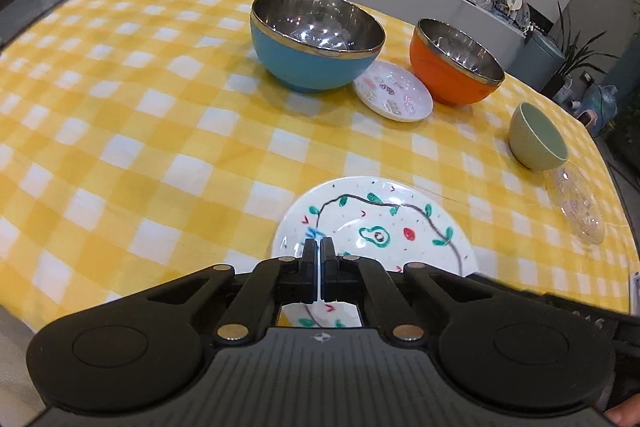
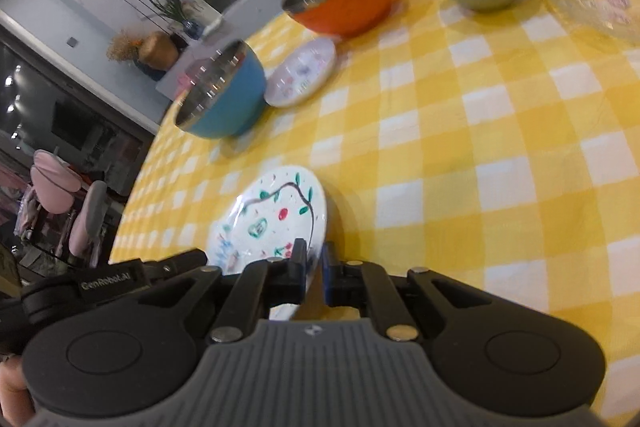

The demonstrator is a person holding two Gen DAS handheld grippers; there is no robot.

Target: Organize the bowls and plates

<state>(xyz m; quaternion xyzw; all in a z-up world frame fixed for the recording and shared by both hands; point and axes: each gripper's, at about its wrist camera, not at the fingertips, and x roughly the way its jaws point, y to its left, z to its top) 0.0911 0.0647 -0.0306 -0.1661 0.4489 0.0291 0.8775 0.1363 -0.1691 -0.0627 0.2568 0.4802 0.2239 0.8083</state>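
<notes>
I count three bowls: blue steel bowl [image 1: 316, 39], orange steel bowl [image 1: 456, 63], green ceramic bowl [image 1: 538, 137]. Three plates: painted plate [image 1: 372, 223], small printed plate [image 1: 394, 91], clear glass plate [image 1: 576, 203]. Left hand-held gripper [image 1: 319, 247] and right hand-held gripper [image 2: 314, 255] each clamp the painted plate's rim.

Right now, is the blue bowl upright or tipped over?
Upright. The blue bowl sits on its base on the yellow checked tablecloth, rim up, its shiny inside showing.

Tabletop layout, seen from the left wrist view. Near centre: large plate [image 1: 376, 223] on the tablecloth [image 1: 140, 147], its near rim between the closed fingers of the left gripper [image 1: 318, 247]. Far centre: largest bowl [image 1: 316, 39]. Just right of it: small plate [image 1: 394, 91], then a second bowl [image 1: 456, 63] touching or nearly so. Right: small bowl [image 1: 538, 141]. Nearer, at the right edge: glass dish [image 1: 576, 205].
</notes>
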